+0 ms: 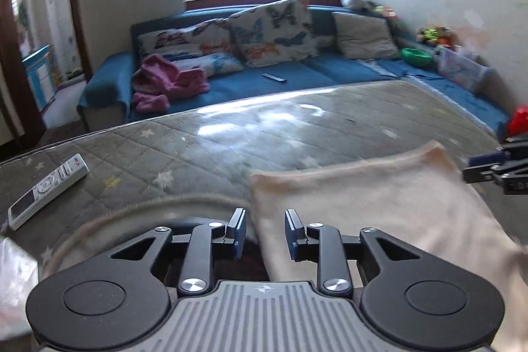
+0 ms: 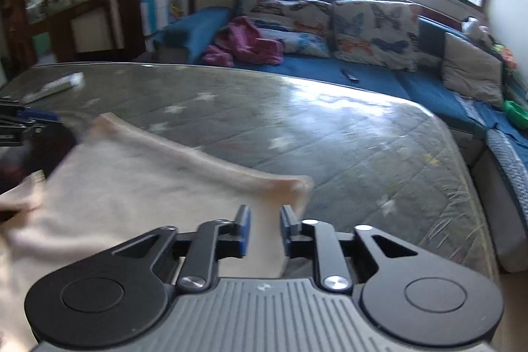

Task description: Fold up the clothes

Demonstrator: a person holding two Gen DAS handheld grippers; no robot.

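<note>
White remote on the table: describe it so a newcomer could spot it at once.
Start at the big grey star-patterned table in front of the blue sofa. The white remote lies flat near its left edge, left of the beige cloth and clear of it. It is long and pale with grey buttons, unlike the small dark remote on the sofa seat.
</note>
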